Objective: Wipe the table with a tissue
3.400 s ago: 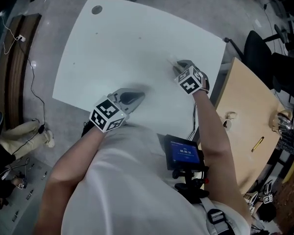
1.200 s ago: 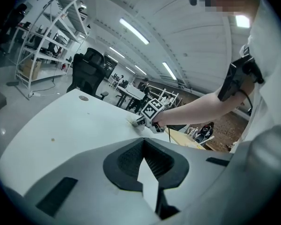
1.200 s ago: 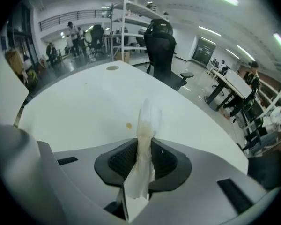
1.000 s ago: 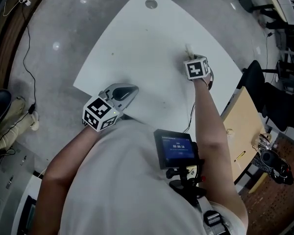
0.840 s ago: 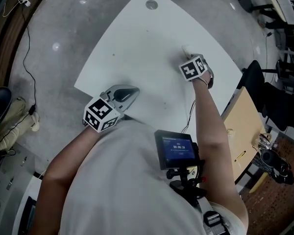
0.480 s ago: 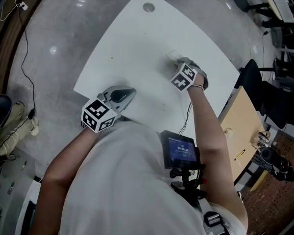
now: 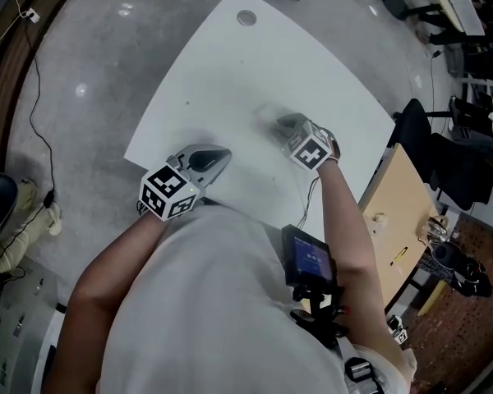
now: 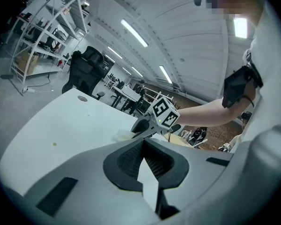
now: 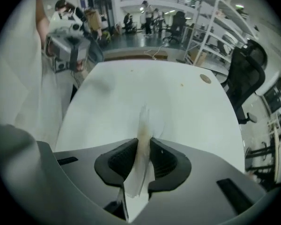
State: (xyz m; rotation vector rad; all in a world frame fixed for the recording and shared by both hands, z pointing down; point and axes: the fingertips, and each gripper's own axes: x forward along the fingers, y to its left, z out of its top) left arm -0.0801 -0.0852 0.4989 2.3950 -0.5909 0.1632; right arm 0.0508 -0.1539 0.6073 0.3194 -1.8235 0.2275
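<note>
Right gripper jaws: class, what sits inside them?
A white tissue is pinched in the right gripper, its edge poking out over the table. The part clamped deeper inside is covered.

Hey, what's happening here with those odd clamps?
A person holds a gripper in each hand over a white table. The right gripper is shut on a tissue, which is down on the tabletop mid-table for wiping. The left gripper is shut and empty, by the table's near edge.
</note>
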